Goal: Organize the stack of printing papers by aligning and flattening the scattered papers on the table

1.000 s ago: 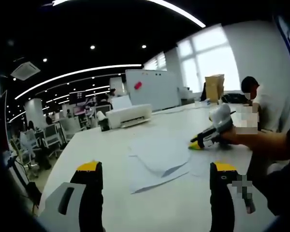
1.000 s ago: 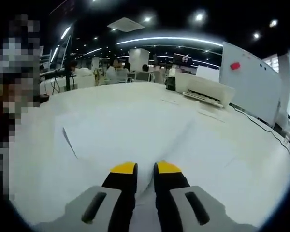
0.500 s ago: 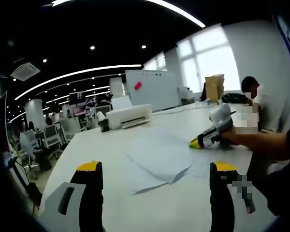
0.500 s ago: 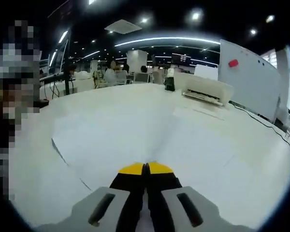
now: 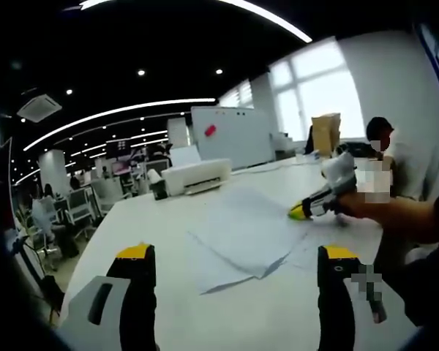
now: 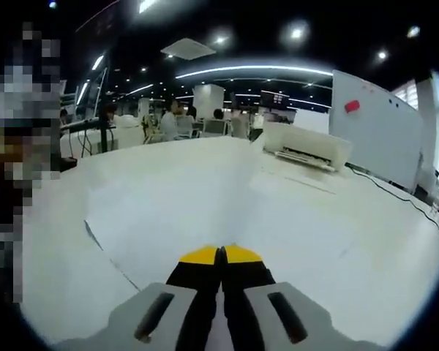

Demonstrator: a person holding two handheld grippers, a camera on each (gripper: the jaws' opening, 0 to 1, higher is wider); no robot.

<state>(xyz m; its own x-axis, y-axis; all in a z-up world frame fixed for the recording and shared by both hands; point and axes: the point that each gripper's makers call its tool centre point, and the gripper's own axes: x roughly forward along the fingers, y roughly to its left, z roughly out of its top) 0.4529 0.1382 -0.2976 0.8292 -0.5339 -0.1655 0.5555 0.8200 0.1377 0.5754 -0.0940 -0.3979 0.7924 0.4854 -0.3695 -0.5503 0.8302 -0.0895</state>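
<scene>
Pinching top sheet (image 6: 168, 212) edge, right gripper (image 6: 220, 255) jaws pressed together; left gripper (image 5: 230, 252) spread; papers (image 5: 241, 234) unaligned.

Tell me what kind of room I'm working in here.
Most likely an open-plan office. A whiteboard stands past the long white table, a printer sits on the table, and rows of desks and office chairs run back under strip ceiling lights.
</scene>
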